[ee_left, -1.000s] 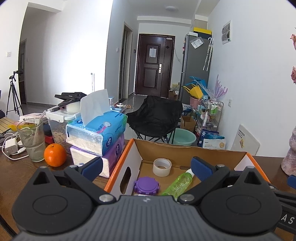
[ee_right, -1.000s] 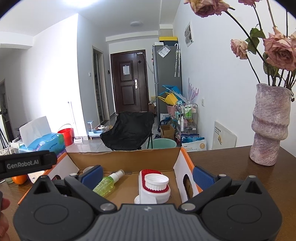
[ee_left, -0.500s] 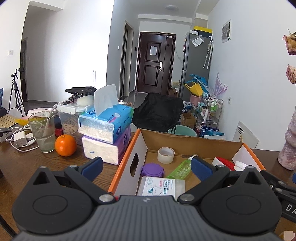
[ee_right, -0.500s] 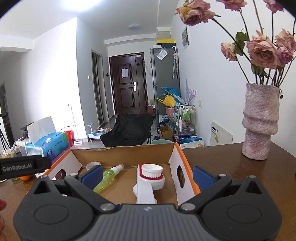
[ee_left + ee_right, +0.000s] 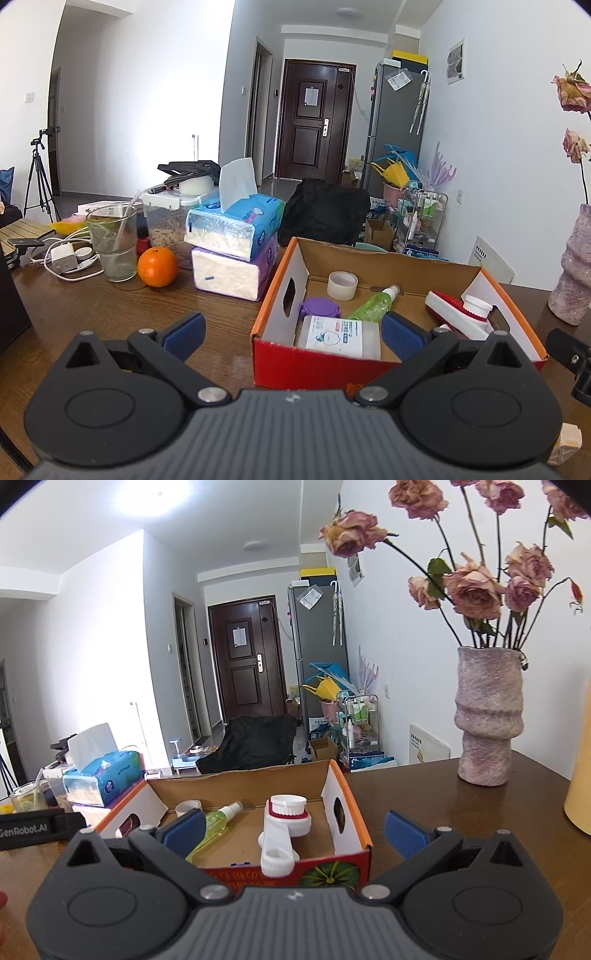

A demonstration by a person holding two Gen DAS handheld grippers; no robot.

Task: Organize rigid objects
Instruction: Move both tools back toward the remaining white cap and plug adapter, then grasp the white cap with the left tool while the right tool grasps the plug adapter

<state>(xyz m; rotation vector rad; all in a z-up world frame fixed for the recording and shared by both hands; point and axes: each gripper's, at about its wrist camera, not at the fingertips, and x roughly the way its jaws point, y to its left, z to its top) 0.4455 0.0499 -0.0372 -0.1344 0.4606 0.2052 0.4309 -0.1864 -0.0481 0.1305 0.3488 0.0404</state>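
An open cardboard box (image 5: 280, 295) with orange rims stands on the brown table; it also shows in the right wrist view (image 5: 347, 812). Inside lie a tape roll (image 5: 342, 285), a green spray bottle (image 5: 373, 303), a purple lid (image 5: 318, 307), a clear labelled bottle (image 5: 338, 334) and a white-and-red brush tool (image 5: 461, 314). The tool (image 5: 282, 827) and green bottle (image 5: 216, 825) show in the right view too. My left gripper (image 5: 291, 338) is open and empty, in front of the box. My right gripper (image 5: 295, 830) is open and empty, in front of the box.
Left of the box stand stacked tissue packs (image 5: 234, 247), an orange (image 5: 157, 266), a glass (image 5: 112, 243), a food container (image 5: 166, 225) and chargers with cables (image 5: 64, 256). A pink vase of dried roses (image 5: 487, 716) stands right of the box. A yellow object (image 5: 580, 775) is at far right.
Both grippers have pulled back from the box toward the table's near side, so the box now shows whole. The clear labelled bottle has come into view.
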